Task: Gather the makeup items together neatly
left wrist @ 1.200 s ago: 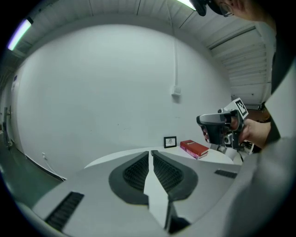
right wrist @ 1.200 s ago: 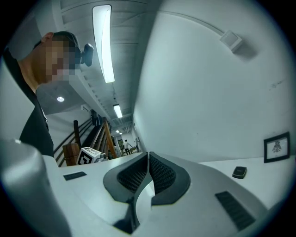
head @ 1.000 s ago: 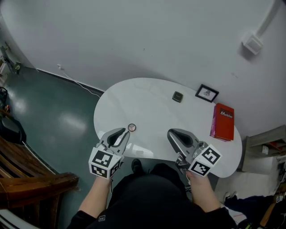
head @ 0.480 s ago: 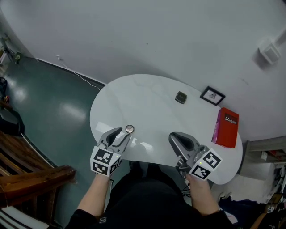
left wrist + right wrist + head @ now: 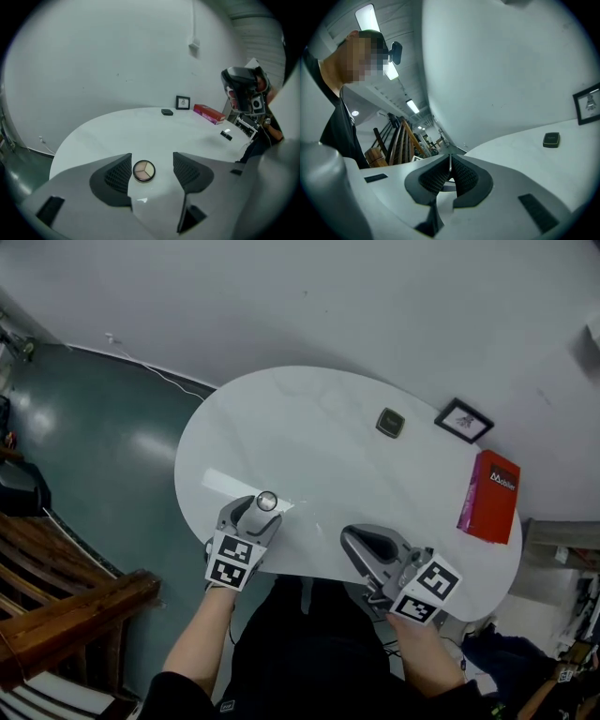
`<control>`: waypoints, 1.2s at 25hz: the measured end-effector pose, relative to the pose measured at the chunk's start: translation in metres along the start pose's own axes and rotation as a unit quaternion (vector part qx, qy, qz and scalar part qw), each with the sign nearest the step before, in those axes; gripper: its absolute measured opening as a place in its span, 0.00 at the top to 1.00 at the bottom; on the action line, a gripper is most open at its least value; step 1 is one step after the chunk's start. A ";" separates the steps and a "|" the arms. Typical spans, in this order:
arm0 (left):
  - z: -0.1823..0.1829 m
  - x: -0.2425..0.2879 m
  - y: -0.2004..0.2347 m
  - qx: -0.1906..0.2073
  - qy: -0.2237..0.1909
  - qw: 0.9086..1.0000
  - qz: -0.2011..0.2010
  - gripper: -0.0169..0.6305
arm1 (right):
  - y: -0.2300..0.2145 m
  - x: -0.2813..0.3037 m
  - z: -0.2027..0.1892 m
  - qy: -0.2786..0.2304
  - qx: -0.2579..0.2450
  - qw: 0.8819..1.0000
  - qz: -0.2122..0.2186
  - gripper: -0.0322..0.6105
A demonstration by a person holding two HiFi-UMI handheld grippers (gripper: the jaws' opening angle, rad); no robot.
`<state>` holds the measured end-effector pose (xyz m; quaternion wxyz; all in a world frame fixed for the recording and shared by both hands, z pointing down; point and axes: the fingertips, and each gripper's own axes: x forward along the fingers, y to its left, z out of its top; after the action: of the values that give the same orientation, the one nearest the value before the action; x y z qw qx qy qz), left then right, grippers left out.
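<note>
The left gripper [image 5: 152, 161] has just been opening its jaws, and they are now spread wide on either side of the round compact [image 5: 143, 170]. The compact lies flat on the white table [image 5: 309, 427] near the front left edge, with neither pad pressing on it yet. It sits closer to the left pad than the right, so the gripper probably needs to shift sideways to centre it. The jaws should then drop low enough to catch its thin rim, or it may skid away when they close.

The right gripper [image 5: 450, 161] is to the right of the compact and well apart from it, with its jaws pressed together on nothing.

A dark square case [image 5: 390, 423] lies well beyond the compact, towards the wall. A picture frame [image 5: 464, 420] and a red box [image 5: 489, 496] are farther right. A small dark stick [image 5: 226, 135], too small to identify, lies off to the compact's right. Nothing appears to lie on the table between the compact and the square case.
</note>
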<state>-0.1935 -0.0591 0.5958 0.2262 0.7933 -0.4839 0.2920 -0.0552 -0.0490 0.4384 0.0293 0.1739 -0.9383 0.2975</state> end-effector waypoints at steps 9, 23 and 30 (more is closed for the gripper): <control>-0.035 0.048 0.014 0.004 0.066 0.998 0.009 0.53 | -0.021 -0.015 -0.002 0.008 -0.005 1.000 -0.020 0.89; -0.014 0.050 0.000 -0.003 0.072 0.997 0.001 0.63 | -0.025 -0.040 0.031 -0.012 -0.022 0.999 -0.032 0.89; 0.033 0.059 -0.024 0.024 0.044 0.999 -0.022 0.63 | -0.031 -0.059 0.038 -0.031 -0.014 0.998 -0.046 0.89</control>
<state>-0.1429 -0.1076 0.6097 0.2345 0.7956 -0.4487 0.3328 0.0122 -0.0760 0.4151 0.0167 0.2258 -0.9338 0.2771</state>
